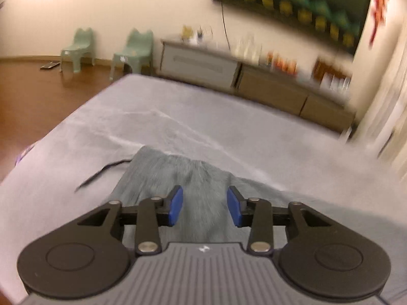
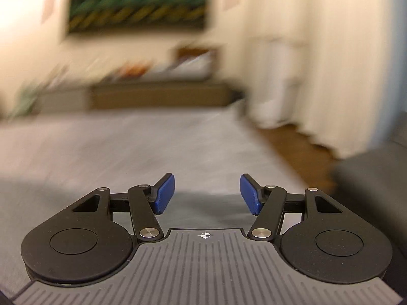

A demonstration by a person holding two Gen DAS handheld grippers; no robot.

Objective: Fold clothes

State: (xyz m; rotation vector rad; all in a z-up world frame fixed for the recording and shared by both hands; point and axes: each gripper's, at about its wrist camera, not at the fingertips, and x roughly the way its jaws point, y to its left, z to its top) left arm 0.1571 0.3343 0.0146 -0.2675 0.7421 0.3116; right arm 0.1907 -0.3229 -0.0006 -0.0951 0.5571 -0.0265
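Left wrist view: the left tongs (image 1: 204, 206) stand parted with nothing between the blue pads (image 1: 176, 206), above a grey-green garment (image 1: 178, 175) lying flat on the grey bed (image 1: 229, 132); a dark cord (image 1: 101, 172) trails from its left edge. Right wrist view, blurred: the right tongs (image 2: 207, 194) gape wide and empty over bare bed sheet; the garment is out of sight here.

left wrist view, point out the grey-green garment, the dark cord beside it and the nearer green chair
garment (image 1: 195, 178), left wrist view, middle of the cloth beyond the pads
cord (image 1: 101, 174), left wrist view, mid-length on the bed
nearer green chair (image 1: 133, 50), left wrist view, its seat and back
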